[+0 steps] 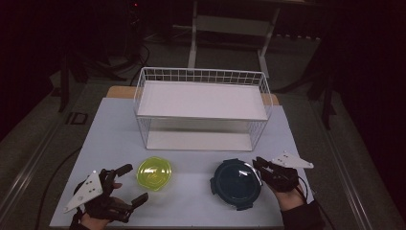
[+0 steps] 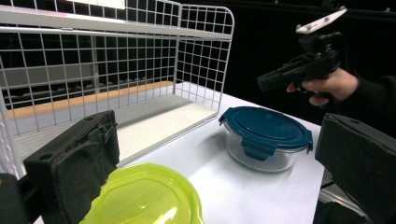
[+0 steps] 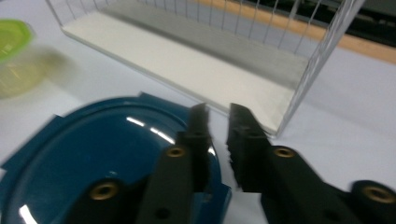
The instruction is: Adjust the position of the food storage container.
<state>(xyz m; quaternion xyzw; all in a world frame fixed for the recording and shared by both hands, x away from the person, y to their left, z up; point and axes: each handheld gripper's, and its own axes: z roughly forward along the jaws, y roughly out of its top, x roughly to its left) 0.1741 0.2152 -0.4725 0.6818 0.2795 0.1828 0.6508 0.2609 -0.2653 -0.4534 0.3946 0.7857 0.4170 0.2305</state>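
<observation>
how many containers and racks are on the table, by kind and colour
blue-lidded container: 1
yellow-green lidded container: 1
white wire rack: 1
total: 3

Glossy blue plastic lid (image 3: 107,154), clear glass bowl (image 2: 261,156), white wire rack (image 1: 201,108), translucent yellow-green plastic container (image 1: 154,173)

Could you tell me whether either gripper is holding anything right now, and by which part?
Nothing is held. The right gripper hovers above the blue-lidded container with a narrow empty gap between its fingers. The left gripper stands open beside the yellow-green container.
</observation>
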